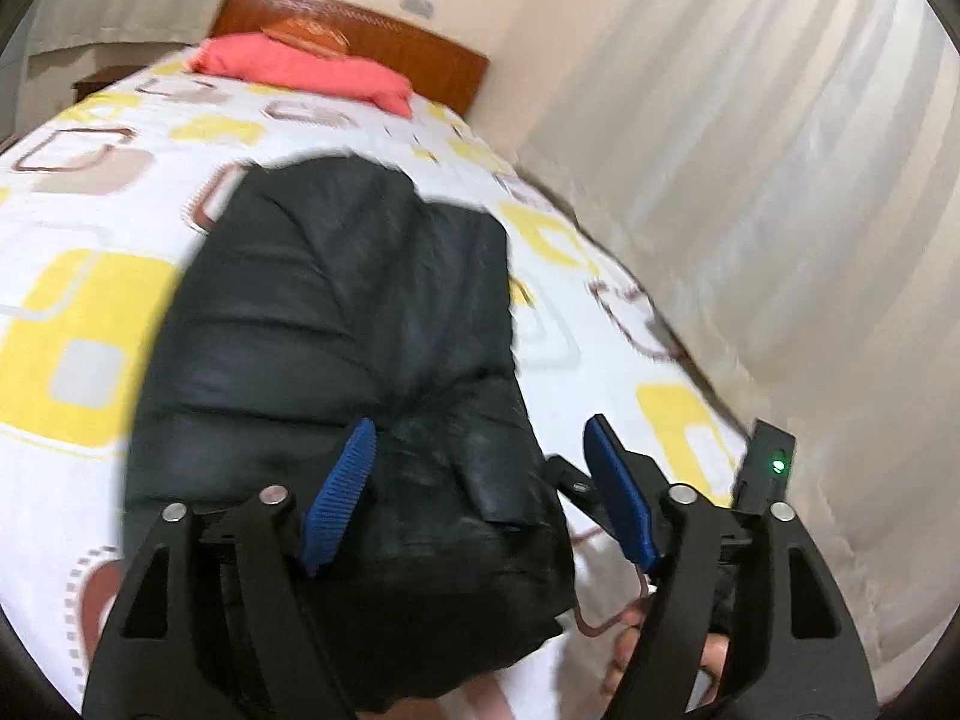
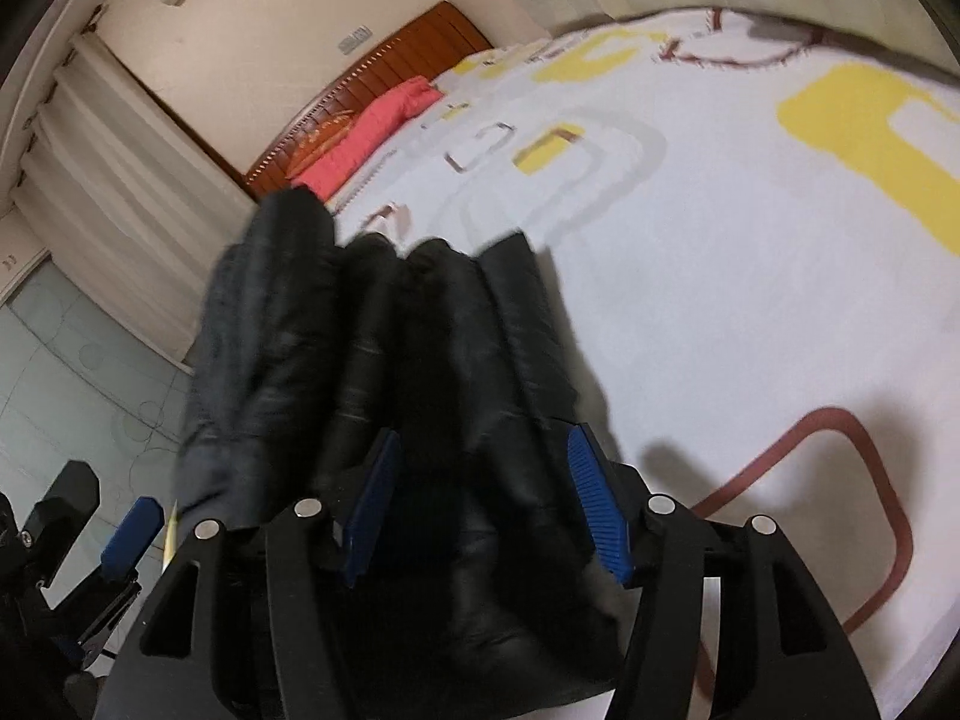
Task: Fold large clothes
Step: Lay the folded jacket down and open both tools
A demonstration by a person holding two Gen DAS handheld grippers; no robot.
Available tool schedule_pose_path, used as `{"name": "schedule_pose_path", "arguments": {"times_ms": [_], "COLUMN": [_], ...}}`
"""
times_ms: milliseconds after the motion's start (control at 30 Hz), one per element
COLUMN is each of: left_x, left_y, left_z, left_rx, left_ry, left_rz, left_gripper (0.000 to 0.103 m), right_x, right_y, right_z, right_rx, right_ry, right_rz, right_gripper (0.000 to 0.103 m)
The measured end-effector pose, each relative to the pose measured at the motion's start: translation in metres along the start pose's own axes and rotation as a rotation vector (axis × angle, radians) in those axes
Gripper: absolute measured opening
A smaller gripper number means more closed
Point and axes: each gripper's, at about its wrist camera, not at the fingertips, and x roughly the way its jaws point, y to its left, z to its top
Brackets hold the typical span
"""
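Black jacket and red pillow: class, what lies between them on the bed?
Only bare patterned bedspread separates the black jacket from the red pillow, as the left wrist view shows.

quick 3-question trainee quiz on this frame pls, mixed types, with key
1. True or false: the black puffer jacket lies on a bare wooden floor.
2. Multiple choice: what sits by the wooden headboard? A) a coral-red garment B) a blue towel C) a laptop
3. Fill in: both the left claw and the right claw have their blue pads spread ____ with jacket fabric between them.

Key
1. False: it lies on the patterned bedspread.
2. A: the coral-red garment.
3. apart: neither pair of pads is closed on the fabric.
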Motion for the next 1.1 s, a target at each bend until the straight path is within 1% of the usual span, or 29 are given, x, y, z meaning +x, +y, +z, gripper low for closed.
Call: {"name": "schedule_pose_path", "arguments": {"times_ms": [67,133,233,300,367,433,567,633,667,700,733,800,900,933,1000,1033,1100], "left_x": [-0.013,-0.021,-0.022,-0.019,-0.014,-0.012,-0.004,-0.001,0.0,0.003,0.005,0.011,0.017,0.018,0.016,0.014,0.011], "left_y": [0.021,0.054,0.111,0.134,0.152,0.159,0.159,0.16,0.16,0.162,0.162,0.164,0.166,0.166,0.166,0.163,0.16], "left_z": [0.005,0.01,0.011,0.008,0.003,-0.002,-0.006,-0.003,-0.003,-0.002,-0.001,0.001,0.004,0.005,0.009,0.009,0.008], "left_rx": [-0.049,-0.128,-0.278,-0.323,-0.343,-0.356,-0.378,-0.375,-0.372,-0.371,-0.375,-0.388,-0.384,-0.383,-0.382,-0.381,-0.371], "left_ry": [-0.037,-0.065,-0.063,-0.048,-0.018,-0.004,0.003,0.002,0.002,0.002,0.002,0.007,0.013,0.014,0.015,0.016,0.014], "left_rz": [0.031,0.079,0.136,0.166,0.186,0.194,0.166,0.157,0.156,0.154,0.147,0.132,0.126,0.127,0.118,0.109,0.105], "left_gripper": [0.076,0.078,0.078,0.078,0.078,0.078,0.078,0.078,0.078,0.078,0.078,0.078,0.079,0.079,0.079,0.079,0.079], "right_x": [-0.004,-0.004,0.011,0.025,0.036,0.037,0.028,0.025,0.025,0.026,0.03,0.038,0.059,0.064,0.064,0.059,0.047], "right_y": [0.011,0.017,0.031,0.036,0.036,0.036,0.036,0.036,0.038,0.04,0.042,0.044,0.046,0.045,0.045,0.046,0.044], "right_z": [0.004,0.003,0.007,0.009,0.011,0.015,0.019,0.023,0.025,0.026,0.027,0.025,0.021,0.019,0.019,0.02,0.022], "right_rx": [-0.009,-0.008,-0.006,-0.008,0.015,0.034,0.035,0.04,0.038,0.033,0.03,0.028,0.041,0.049,0.041,0.024,0.001], "right_ry": [0.001,0.003,0.029,0.051,0.086,0.085,0.049,0.041,0.04,0.044,0.051,0.073,0.151,0.177,0.175,0.157,0.117], "right_rz": [0.034,0.061,0.087,0.085,0.1,0.111,0.114,0.131,0.14,0.145,0.15,0.152,0.183,0.202,0.193,0.187,0.171], "right_gripper": [0.062,0.064,0.064,0.064,0.064,0.064,0.064,0.064,0.065,0.069,0.07,0.07,0.07,0.055,0.031,0.026,0.023]}}
